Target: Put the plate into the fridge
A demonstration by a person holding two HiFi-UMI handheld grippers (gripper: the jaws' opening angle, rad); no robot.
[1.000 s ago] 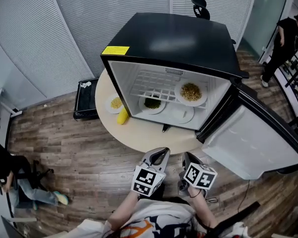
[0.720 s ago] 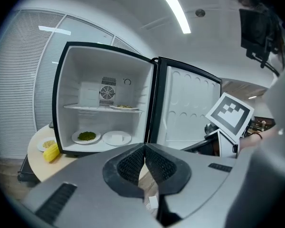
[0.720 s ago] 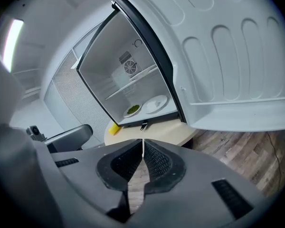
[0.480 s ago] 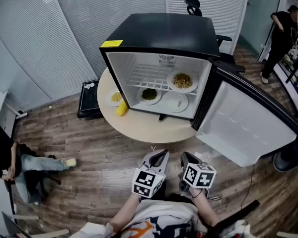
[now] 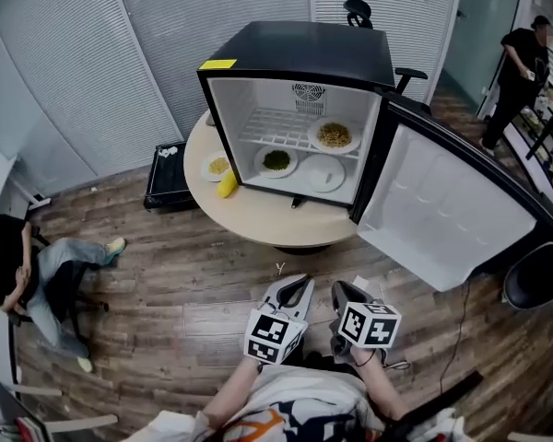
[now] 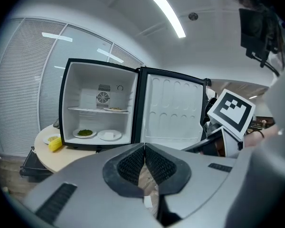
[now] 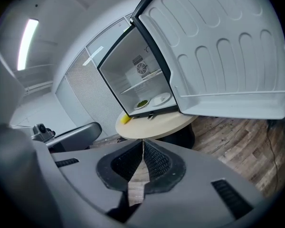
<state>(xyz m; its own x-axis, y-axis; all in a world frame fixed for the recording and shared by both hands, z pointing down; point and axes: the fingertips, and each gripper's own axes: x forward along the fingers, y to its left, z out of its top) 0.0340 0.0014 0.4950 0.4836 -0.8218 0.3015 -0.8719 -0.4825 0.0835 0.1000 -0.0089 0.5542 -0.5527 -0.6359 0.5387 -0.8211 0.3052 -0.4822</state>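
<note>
One white plate (image 5: 323, 172) rests, seemingly, on the fridge (image 5: 300, 53) floor.

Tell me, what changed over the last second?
The person backed away, so the fridge and round table look farther off. Nothing was picked up: left gripper and right gripper stay shut and empty. The door stays open, three plates still inside.
</note>
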